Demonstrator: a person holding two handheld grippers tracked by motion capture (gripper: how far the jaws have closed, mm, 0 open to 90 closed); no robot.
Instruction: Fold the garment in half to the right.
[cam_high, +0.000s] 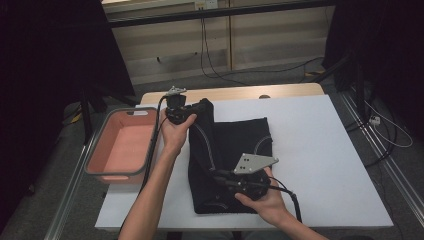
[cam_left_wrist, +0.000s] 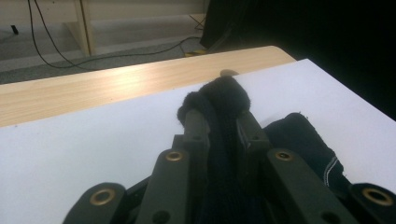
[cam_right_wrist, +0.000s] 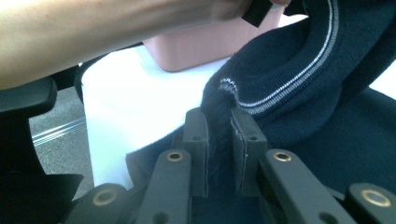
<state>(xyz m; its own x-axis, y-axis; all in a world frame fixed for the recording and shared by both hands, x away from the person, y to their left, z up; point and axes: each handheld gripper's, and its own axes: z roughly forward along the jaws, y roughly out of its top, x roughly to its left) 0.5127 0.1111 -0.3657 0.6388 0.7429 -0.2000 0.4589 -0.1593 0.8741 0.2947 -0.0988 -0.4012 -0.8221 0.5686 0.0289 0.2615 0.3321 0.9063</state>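
Both tongs, the left tongs and the right tongs, are clenched on the dark garment lying on the white worktop beside the pink basin, so the fold should come down evenly, edges aligned, without letting go.

The high view is dim and slightly soft, its upper corners sinking into black, while the white tabletop catches even overhead light. In both gripper views the near jaws are blurred. The dark garment loses detail in shadow; a forearm looks overexposed.
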